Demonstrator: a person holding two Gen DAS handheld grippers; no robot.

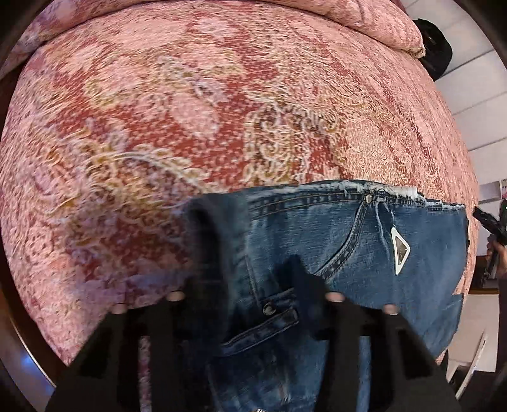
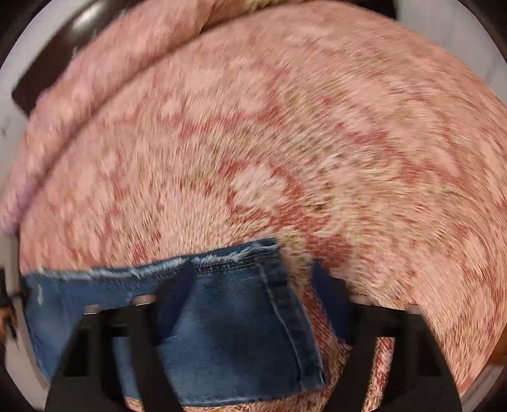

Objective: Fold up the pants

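Observation:
Blue denim pants (image 1: 364,241) lie on a pink and red patterned bedspread (image 1: 190,111). In the left wrist view their frayed waistband, a pocket and a white triangular badge (image 1: 400,247) face me. My left gripper (image 1: 250,272) has its black fingers (image 1: 301,279) spread, with denim bunched between them. In the right wrist view a frayed edge of the pants (image 2: 221,317) lies between the fingers of my right gripper (image 2: 253,285), which stand wide apart; the view is blurred. The right gripper also shows at the right edge of the left wrist view (image 1: 489,222).
A pillow in the same pink fabric (image 1: 380,28) lies at the far end of the bed. A dark object (image 1: 434,44) sits on the light floor beyond it. The bed's edge runs down the right of the left wrist view. A dark wooden frame (image 2: 47,63) shows at upper left.

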